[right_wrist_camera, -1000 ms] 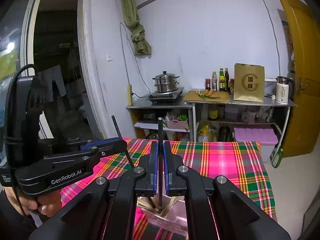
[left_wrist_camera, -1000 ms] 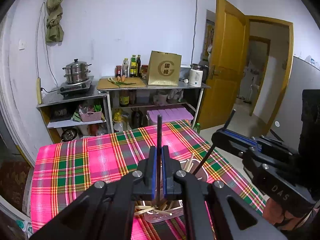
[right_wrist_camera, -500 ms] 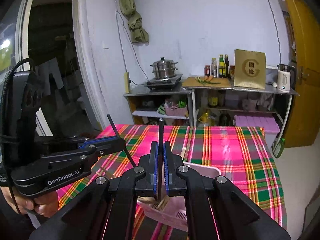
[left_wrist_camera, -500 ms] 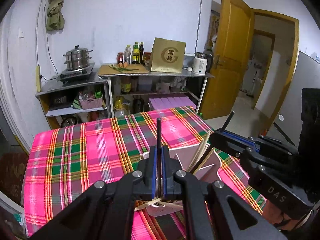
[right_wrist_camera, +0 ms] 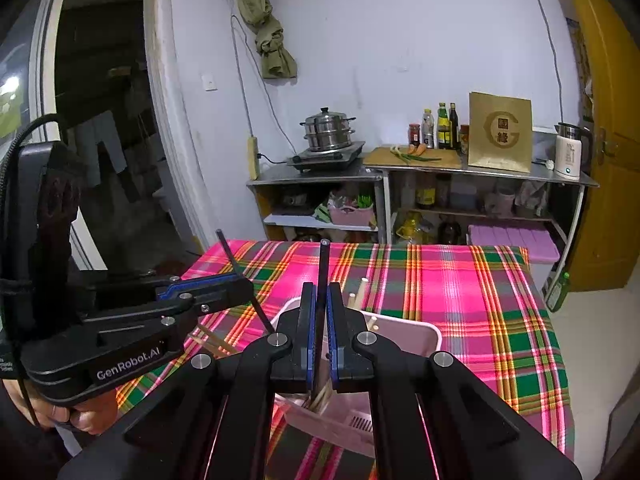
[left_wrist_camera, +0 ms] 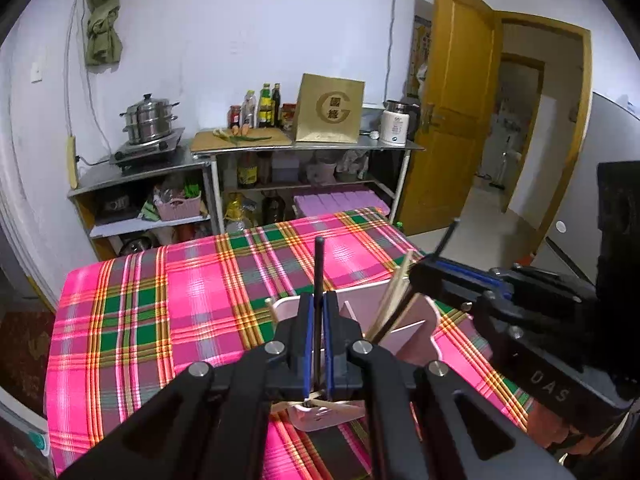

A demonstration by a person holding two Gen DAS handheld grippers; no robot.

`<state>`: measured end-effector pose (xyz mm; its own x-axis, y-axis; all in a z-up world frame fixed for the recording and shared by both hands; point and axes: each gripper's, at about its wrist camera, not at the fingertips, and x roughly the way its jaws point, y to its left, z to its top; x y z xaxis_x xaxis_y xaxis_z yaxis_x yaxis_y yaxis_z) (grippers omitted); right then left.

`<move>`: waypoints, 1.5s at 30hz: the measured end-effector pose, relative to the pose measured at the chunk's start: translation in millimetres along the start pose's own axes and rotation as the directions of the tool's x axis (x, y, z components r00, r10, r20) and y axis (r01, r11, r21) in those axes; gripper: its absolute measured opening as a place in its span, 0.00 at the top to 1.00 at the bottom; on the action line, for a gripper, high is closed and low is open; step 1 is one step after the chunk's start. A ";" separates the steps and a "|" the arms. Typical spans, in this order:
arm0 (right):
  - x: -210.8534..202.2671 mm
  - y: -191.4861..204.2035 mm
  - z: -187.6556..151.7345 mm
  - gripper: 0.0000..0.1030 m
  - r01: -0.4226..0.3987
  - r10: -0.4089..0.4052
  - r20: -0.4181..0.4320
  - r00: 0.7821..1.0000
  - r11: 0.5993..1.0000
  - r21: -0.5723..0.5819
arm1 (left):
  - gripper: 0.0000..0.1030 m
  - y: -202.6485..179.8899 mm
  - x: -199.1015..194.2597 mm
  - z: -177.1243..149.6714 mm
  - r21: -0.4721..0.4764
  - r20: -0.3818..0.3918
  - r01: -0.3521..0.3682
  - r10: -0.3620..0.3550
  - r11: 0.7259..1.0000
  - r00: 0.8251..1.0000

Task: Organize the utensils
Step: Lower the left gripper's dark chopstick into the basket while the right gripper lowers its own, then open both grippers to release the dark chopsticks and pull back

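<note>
Chopsticks, black: one in each hand-held gripper, both over the pink holder point(left_wrist_camera: 400, 332) on the plaid surface point(left_wrist_camera: 168, 304). Left hand-held gripper point(left_wrist_camera: 316, 320) clamped tight on black chopstick point(left_wrist_camera: 319, 264), right hand-held gripper point(right_wrist_camera: 320, 316) likewise on its own chopstick point(right_wrist_camera: 322, 268). Probably light, stiff, smooth, so apt to slip or pivot; grip mid-shaft, approx. Wooden chopsticks point(right_wrist_camera: 362, 288) already stand in the holder.
</note>
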<state>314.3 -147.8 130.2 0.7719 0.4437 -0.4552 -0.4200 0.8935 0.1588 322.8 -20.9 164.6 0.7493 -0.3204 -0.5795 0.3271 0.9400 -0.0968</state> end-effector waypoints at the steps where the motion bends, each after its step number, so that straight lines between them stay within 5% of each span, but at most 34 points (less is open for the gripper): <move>1: -0.9 1.6 -0.4 0.95 0.000 0.000 0.004 1.000 1.000 -0.006 | 0.95 -1.7 -1.4 0.1 0.003 0.003 0.008 -0.008 1.000 1.000; 17: 6.1 -3.9 -12.8 0.95 -0.017 0.018 -0.055 0.998 1.000 0.017 | 0.95 10.6 -0.4 -12.3 -0.037 -0.027 0.019 -0.020 0.999 0.999; 23: -6.1 -1.3 -13.7 0.86 -0.011 0.012 -0.040 0.999 1.000 0.016 | 0.94 12.0 -14.4 -13.6 -0.047 -0.010 0.014 -0.015 0.999 1.000; 36: -66.9 2.4 -26.8 0.82 -0.006 0.005 0.019 1.000 1.000 0.029 | 0.81 1.6 -74.9 -38.1 -0.057 0.074 -0.012 0.016 0.998 0.997; 45: -119.3 12.6 -57.1 0.73 -0.008 0.007 0.069 0.998 1.000 0.020 | 0.71 -18.7 -110.5 -84.3 -0.055 0.125 -0.028 0.035 0.998 0.992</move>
<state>189.7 -193.3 136.4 0.8002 0.4532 -0.3927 -0.4166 0.8912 0.1796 185.3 6.8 162.2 0.8264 -0.2994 -0.4769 0.2737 0.9537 -0.1246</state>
